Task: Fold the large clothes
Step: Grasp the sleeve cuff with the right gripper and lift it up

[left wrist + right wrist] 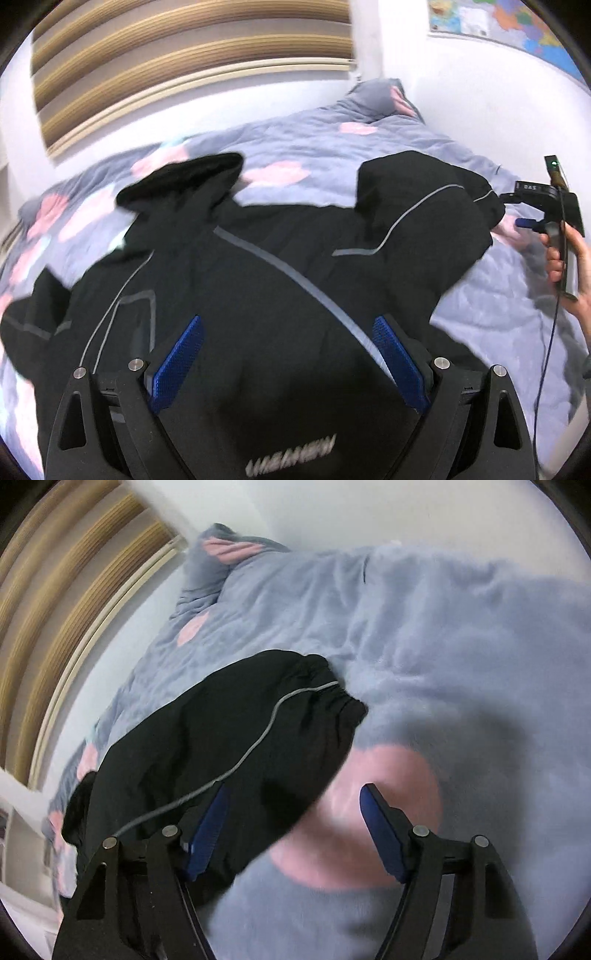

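Observation:
A large black jacket [266, 280] with grey piping lies spread on the bed, its hood at the far left and one sleeve [421, 206] bent over at the right. My left gripper [288, 328] is open above the jacket's body, holding nothing. My right gripper [295, 801] is open above the sleeve's edge, over the bedcover; the sleeve with its elastic cuff [221, 746] lies beside its left finger. The right gripper also shows in the left wrist view [532, 218], in a hand at the right edge.
The bed has a blue-grey cover [498, 306] with pink patches. A pillow [376, 99] lies at the far corner by the white wall. A window blind [184, 55] hangs behind the bed and a map [517, 22] is on the wall.

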`<state>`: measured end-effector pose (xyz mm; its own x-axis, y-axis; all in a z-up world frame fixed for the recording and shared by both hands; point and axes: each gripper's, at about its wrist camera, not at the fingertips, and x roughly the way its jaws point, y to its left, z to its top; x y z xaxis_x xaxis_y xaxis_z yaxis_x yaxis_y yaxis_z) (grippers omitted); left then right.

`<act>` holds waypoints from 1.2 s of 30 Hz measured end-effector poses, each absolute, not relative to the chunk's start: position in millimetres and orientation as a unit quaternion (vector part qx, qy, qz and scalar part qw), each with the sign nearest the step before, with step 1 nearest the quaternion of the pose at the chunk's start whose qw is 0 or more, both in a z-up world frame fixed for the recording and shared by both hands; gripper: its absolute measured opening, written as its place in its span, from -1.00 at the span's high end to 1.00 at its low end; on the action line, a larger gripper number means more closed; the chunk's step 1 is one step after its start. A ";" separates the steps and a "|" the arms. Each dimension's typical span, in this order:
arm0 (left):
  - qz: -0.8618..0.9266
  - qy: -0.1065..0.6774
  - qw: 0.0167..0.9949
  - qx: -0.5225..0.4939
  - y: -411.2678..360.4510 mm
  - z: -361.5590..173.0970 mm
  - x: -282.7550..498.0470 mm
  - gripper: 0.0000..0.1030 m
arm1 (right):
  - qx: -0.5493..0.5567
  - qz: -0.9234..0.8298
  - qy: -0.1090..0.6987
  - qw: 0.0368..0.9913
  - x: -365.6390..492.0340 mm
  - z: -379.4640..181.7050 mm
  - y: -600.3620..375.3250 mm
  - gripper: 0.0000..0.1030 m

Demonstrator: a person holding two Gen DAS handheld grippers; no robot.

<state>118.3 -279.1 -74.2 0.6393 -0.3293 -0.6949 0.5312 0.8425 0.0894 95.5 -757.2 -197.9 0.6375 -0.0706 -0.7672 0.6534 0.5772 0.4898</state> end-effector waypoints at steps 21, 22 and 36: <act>-0.319 0.422 0.837 0.141 -431.6 -127.6 189.2 -0.81 | 0.353 -0.227 0.305 0.855 58.0 -144.0 -763.9 0.66; -0.316 0.443 0.827 0.145 -441.1 -139.3 193.8 -0.81 | 0.347 -0.251 0.316 0.846 54.3 -149.8 -765.9 0.66; -0.290 0.456 0.823 0.174 -412.3 -136.2 190.3 -0.81 | 0.405 -0.271 0.325 0.810 20.8 -186.7 -786.9 0.66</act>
<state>190.3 -412.3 -136.2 0.4164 -0.3189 -0.8514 0.6362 0.7712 0.0223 20.8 -786.9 -186.7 0.6415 -0.1761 -0.7467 0.7029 0.5249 0.4800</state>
